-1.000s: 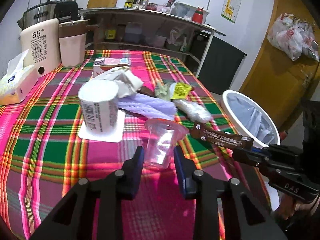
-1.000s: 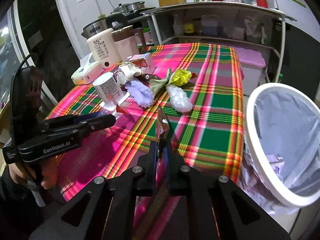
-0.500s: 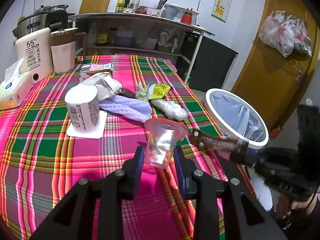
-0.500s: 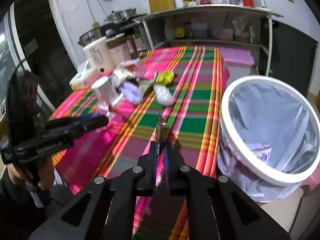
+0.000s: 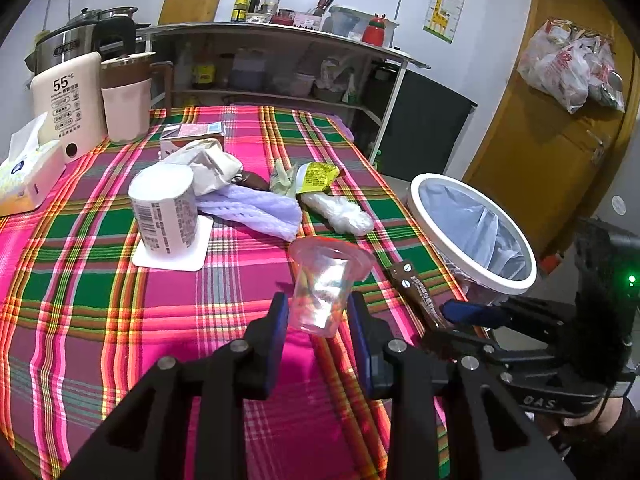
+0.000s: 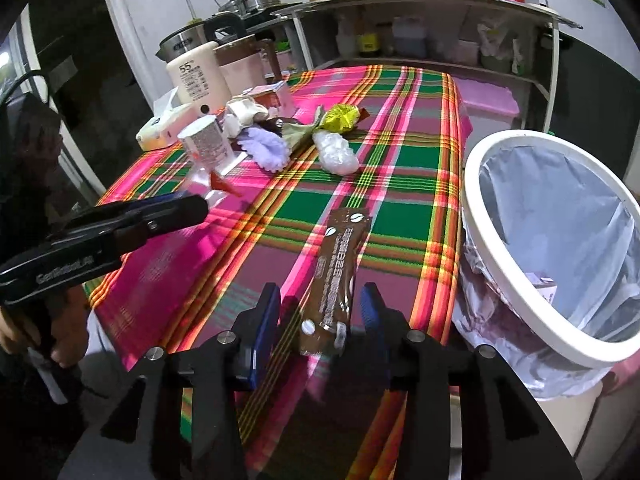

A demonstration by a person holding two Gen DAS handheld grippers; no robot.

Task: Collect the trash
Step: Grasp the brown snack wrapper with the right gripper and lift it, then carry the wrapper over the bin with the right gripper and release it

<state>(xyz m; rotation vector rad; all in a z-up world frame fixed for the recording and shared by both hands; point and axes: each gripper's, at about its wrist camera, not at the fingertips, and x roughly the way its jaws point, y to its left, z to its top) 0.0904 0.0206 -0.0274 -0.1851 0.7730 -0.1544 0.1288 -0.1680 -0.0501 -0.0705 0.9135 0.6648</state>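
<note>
Trash run at the plaid-clothed bench

Fisheye rims cut the room's corners. Left hand-held gripper clamps a clear plastic cup; right hand-held gripper, jaws just opening, flanks a brown coffee sachet near the white lined bin, lower right.

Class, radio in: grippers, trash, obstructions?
Left gripper shut on plastic cup. Right gripper just opening, coffee sachet between jaws. Bin alongside, unobstructed.
</note>
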